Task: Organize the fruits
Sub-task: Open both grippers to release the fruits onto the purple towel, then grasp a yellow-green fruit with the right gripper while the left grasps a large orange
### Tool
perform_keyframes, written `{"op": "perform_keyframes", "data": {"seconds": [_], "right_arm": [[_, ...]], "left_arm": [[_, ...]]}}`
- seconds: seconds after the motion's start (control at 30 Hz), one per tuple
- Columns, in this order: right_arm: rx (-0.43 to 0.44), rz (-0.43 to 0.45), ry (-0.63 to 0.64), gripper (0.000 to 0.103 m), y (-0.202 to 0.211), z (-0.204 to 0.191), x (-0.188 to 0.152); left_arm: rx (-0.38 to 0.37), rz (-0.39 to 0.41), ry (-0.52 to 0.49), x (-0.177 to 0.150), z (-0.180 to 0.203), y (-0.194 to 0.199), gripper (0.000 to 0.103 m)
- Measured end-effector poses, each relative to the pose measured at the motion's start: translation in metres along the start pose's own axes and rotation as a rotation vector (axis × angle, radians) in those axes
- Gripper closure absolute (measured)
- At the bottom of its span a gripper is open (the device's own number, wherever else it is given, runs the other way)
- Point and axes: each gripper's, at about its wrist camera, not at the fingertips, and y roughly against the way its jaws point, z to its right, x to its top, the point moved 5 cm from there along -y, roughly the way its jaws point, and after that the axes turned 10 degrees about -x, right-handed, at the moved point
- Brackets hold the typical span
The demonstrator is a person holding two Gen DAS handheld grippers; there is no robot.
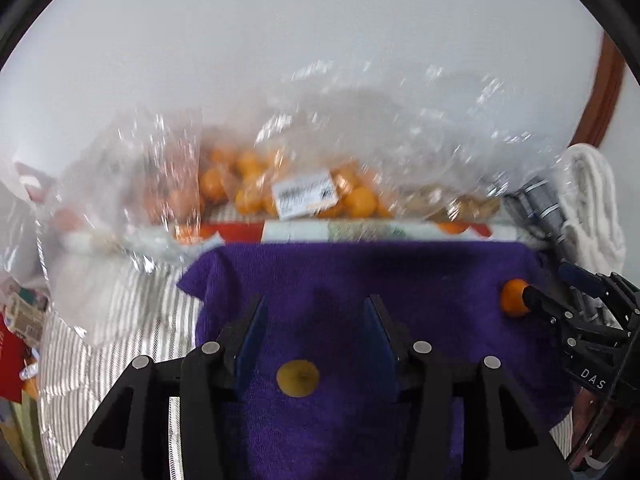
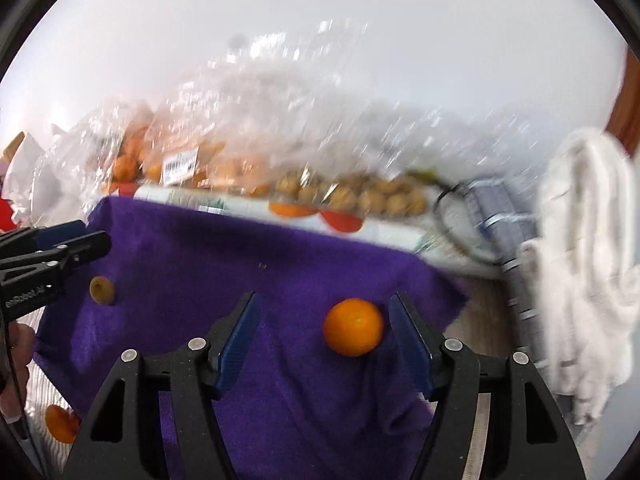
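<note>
A purple cloth (image 1: pixel 360 280) covers the surface in front of me. My left gripper (image 1: pixel 314 312) stands open above it, and a small yellow-brown fruit (image 1: pixel 298 378) lies on the cloth between its fingers, untouched. My right gripper (image 2: pixel 323 308) is open too. An orange (image 2: pixel 354 327) rests on the cloth between its blue pads, close to the right pad but free of it. In the left wrist view the same orange (image 1: pixel 514 298) shows at the right gripper's (image 1: pixel 548 282) tip. The right wrist view shows the left gripper (image 2: pixel 94 234) above the small fruit (image 2: pixel 102 290).
Behind the cloth stand clear plastic bags, one of oranges (image 1: pixel 248 188) with a white label (image 1: pixel 306 196), another of brown round fruits (image 2: pixel 360 196). A white towel (image 2: pixel 584 240) hangs at the right. A striped cloth (image 1: pixel 120 320) lies left, with a loose orange (image 2: pixel 60 424) on it.
</note>
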Motion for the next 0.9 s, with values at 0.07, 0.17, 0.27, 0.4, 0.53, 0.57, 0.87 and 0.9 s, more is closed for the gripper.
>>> {"op": "perform_keyframes", "data": {"seconds": [0.07, 0.17, 0.27, 0.4, 0.53, 0.57, 0.87, 0.9], "right_arm": [[-0.028, 0.052, -0.029, 0.037, 0.023, 0.007, -0.001], [0.007, 0.046, -0.077, 0.037, 0.047, 0.014, -0.009], [0.010, 0.033, -0.109, 0.037, 0.067, 0.020, -0.025], [0.032, -0.003, -0.110, 0.038, 0.085, 0.017, -0.052], [0.006, -0.002, -0.069, 0.038, 0.105, 0.007, -0.081], [-0.001, 0.005, -0.054, 0.038, 0.110, 0.003, -0.089], [0.107, -0.014, -0.038, 0.050, 0.113, -0.033, -0.155], [0.128, -0.022, -0.037, 0.051, 0.111, -0.037, -0.163]], "left_arm": [[0.010, 0.032, -0.016, 0.005, 0.004, 0.014, 0.056], [-0.016, 0.065, -0.031, 0.009, 0.012, 0.031, 0.056], [-0.059, 0.100, -0.059, 0.011, 0.024, 0.050, 0.057], [-0.079, 0.139, -0.112, 0.006, 0.036, 0.086, 0.057], [-0.106, 0.166, -0.077, -0.020, 0.027, 0.114, 0.057], [-0.109, 0.148, -0.062, -0.030, 0.021, 0.116, 0.057], [-0.035, 0.071, -0.007, -0.131, -0.030, 0.124, 0.057], [-0.032, 0.062, 0.007, -0.144, -0.035, 0.123, 0.057]]}}
